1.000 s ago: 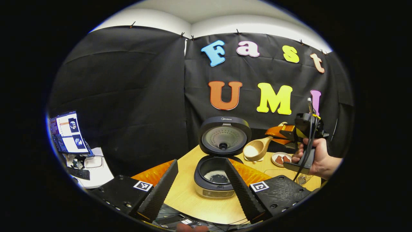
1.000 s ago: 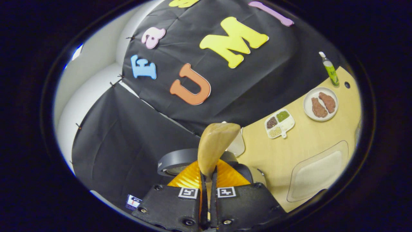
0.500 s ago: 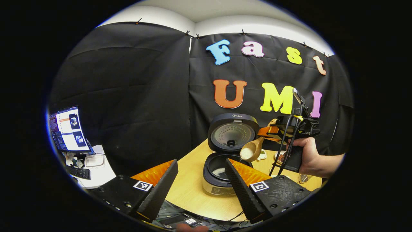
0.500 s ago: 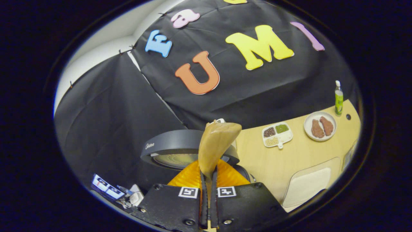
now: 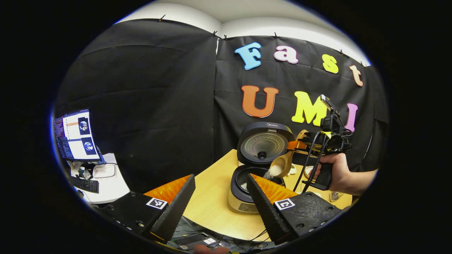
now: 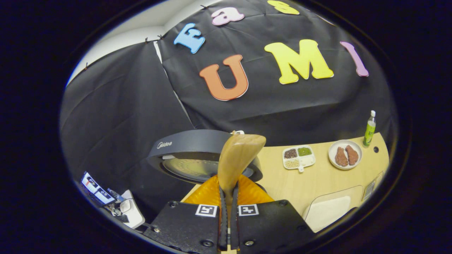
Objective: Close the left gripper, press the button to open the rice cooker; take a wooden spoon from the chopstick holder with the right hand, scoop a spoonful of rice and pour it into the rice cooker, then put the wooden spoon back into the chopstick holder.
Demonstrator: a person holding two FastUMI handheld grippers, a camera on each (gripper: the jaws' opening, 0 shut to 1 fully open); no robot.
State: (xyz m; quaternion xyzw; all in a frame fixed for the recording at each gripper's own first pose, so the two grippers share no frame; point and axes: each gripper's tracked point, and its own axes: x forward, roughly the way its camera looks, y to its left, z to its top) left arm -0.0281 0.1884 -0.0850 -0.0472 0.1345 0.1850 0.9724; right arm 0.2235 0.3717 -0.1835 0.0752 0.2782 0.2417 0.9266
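We see the right gripper (image 6: pixel 227 211) with fingers clamped on the wooden spoon (image 5: pixel 282 163), tipping rice (image 5: pixel 274 171) above the open rice cooker (image 5: pixel 255 183). The left gripper (image 5: pixel 220 197) hangs before the cooker, fingers wide apart.

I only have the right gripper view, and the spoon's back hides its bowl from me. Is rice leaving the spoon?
Observer: Yes. In the left gripper view the wooden spoon is tipped bowl-down, and white rice streams off its lip.
Operator: Is it landing in the pot?
Observer: It falls inside the rim of the open rice cooker, and some grains already lie on the pot's bottom.
Operator: Is the left gripper in the way?
Observer: No. The left gripper is open and looks held back near the table's front edge, apart from the cooker.
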